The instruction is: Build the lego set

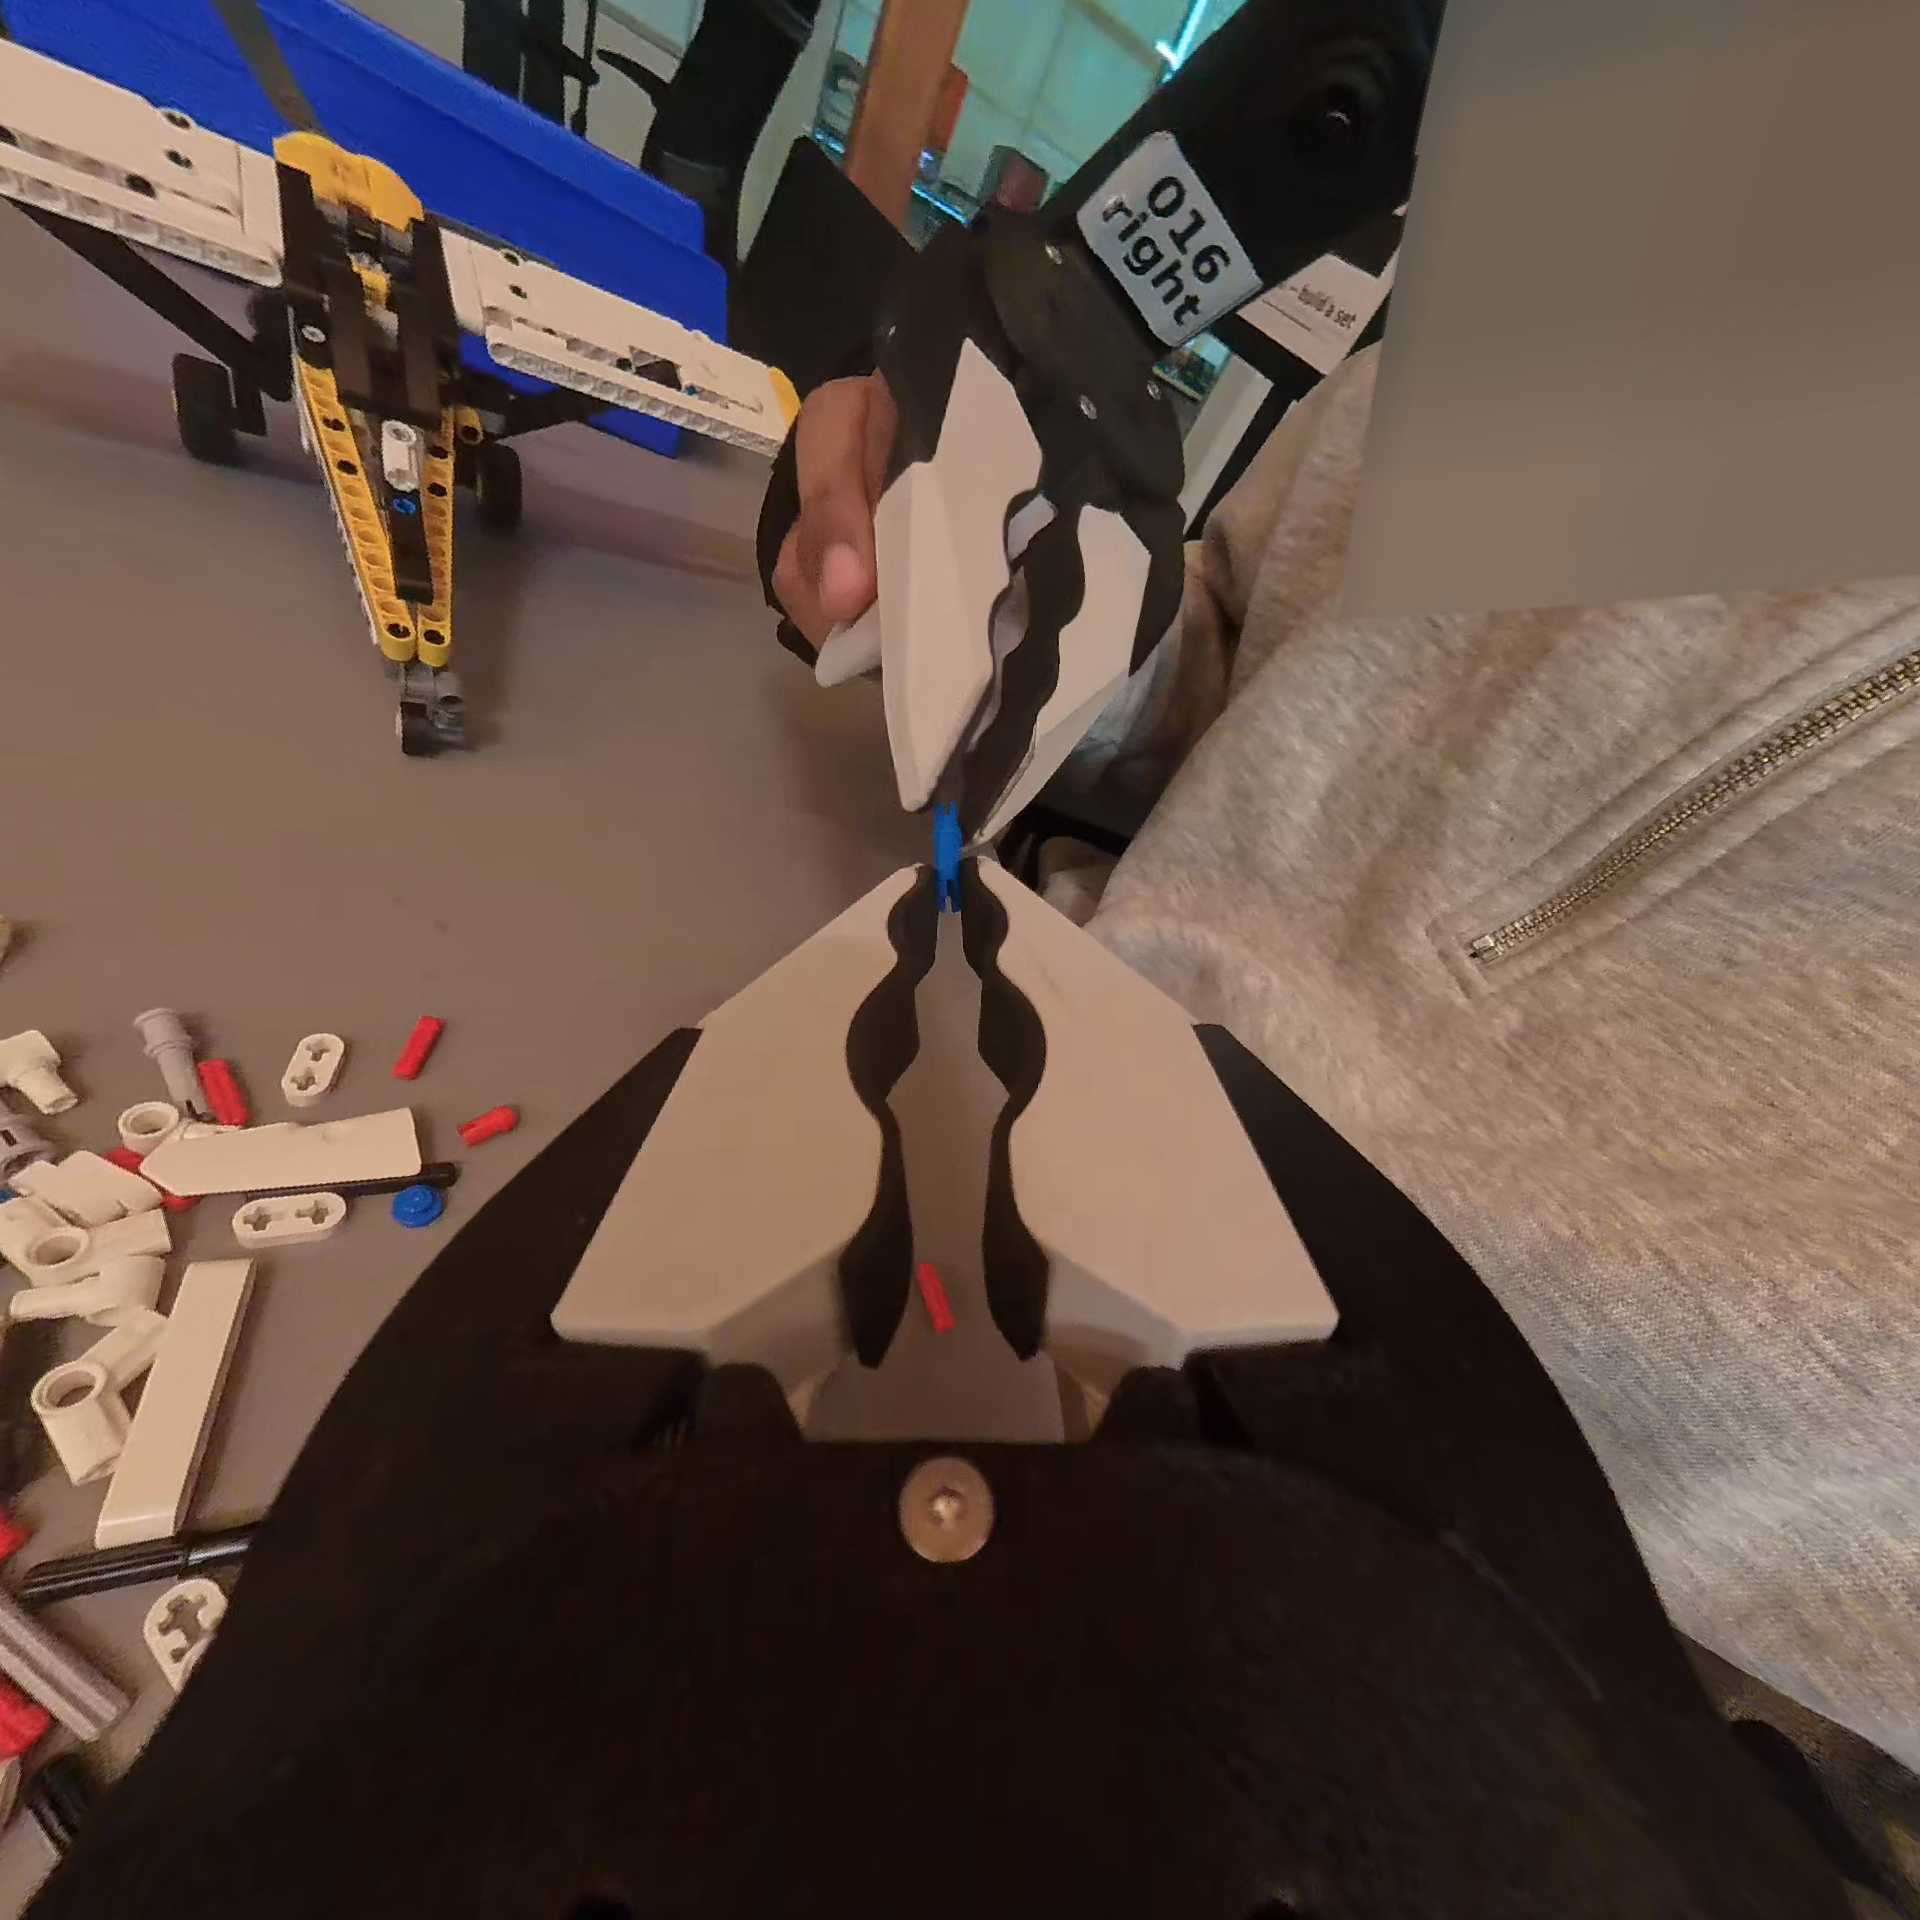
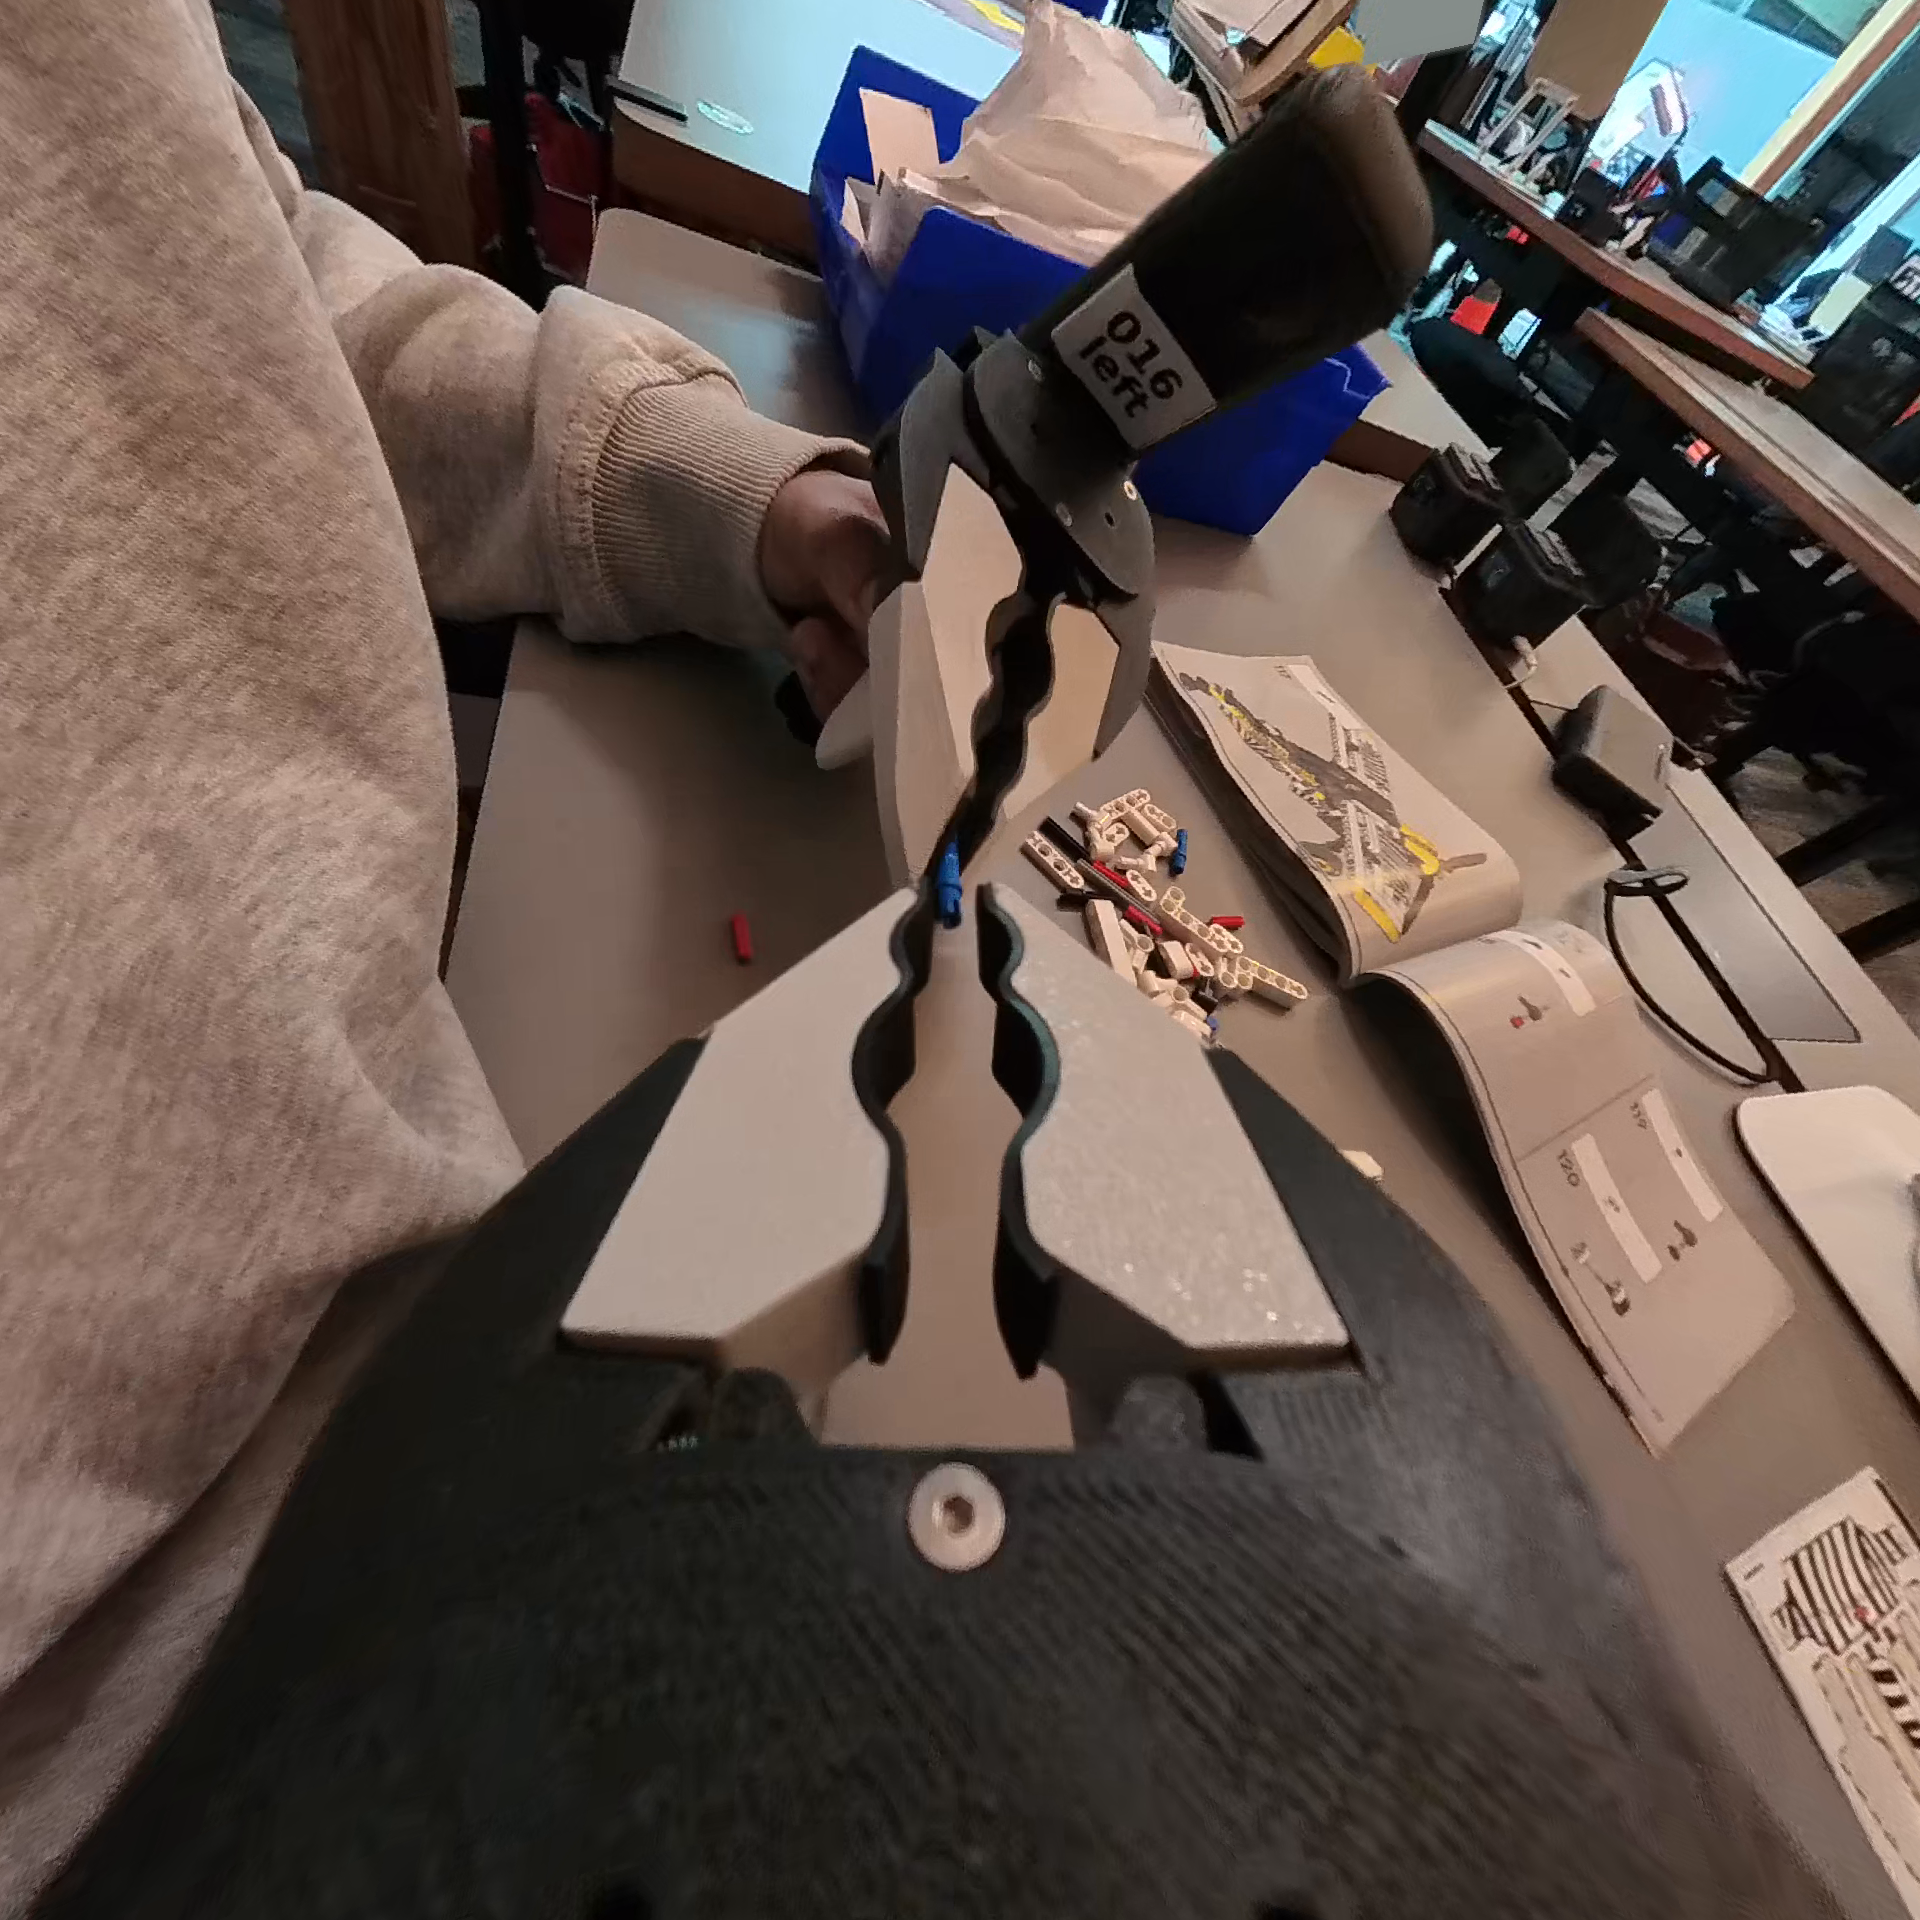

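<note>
Passing small blue plastic lego pin [image 1: 945,871] tip to tip above worktop [image 1: 623,810]: left tool [image 1: 943,883] pinches its lower end, right tool [image 1: 961,805] closed on top; in right wrist view right tool's [image 2: 951,902] tips look slightly parted, so confirm one firm grip before the other releases

Premises: shared lab or maker-type workroom. Evidence: long grey surface [image 2: 665,790] carrying a blue bin [image 2: 956,291] of paper, an open manual [image 2: 1351,821], loose parts [image 2: 1153,914] and a half-built model [image 1: 374,395]. Further benches [image 2: 1704,343] behind hold dark equipment. Cables [image 2: 1652,966] and a power brick [image 2: 1610,764] lie at the surface's edge.
</note>
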Tool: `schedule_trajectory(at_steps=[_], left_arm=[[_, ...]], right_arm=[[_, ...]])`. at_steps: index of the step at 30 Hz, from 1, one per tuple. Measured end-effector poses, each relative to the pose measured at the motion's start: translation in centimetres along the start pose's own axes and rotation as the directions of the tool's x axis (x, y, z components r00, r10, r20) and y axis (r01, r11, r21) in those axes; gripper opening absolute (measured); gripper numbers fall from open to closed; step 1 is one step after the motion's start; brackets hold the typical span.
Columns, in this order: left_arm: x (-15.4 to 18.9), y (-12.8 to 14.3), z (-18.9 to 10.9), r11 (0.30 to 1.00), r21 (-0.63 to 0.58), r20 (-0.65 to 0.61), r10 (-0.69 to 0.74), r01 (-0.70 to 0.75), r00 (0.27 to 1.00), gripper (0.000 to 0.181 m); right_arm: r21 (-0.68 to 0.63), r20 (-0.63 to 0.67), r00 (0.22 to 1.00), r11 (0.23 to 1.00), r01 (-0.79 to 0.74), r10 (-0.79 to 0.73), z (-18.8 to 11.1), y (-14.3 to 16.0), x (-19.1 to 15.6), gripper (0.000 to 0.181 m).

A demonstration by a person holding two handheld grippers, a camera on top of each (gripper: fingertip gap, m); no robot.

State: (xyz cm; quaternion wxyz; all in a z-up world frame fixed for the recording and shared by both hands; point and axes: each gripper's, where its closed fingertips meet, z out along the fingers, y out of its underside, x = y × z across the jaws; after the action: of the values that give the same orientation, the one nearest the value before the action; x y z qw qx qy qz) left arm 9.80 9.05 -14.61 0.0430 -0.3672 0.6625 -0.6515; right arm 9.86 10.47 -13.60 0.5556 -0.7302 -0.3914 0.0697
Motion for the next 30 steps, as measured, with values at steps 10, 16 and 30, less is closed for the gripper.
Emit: schedule_trajectory(at_steps=[10,16,30], left_arm=[[-0.1,0.3,0.1,1.0,-0.013,-0.002,0.002,-0.002,1.0,0.004],[0.0,0.8,0.4,0.999,-0.037,-0.016,0.003,-0.003,1.0,0.004],[-4.7,-3.1,2.9,0.994,0.106,0.165,-0.04,0.023,0.985,0.043]], right_arm=[[-0.006,0.029,0.998,0.999,-0.046,0.046,0.0,0.6,-0.3,0.003],[-0.004,0.05,0.995,0.996,-0.084,0.084,0.1,1.0,-0.9,0.004],[0.173,-0.438,0.681,0.798,-0.578,0.588,-6.4,7.9,5.2,0.003]])
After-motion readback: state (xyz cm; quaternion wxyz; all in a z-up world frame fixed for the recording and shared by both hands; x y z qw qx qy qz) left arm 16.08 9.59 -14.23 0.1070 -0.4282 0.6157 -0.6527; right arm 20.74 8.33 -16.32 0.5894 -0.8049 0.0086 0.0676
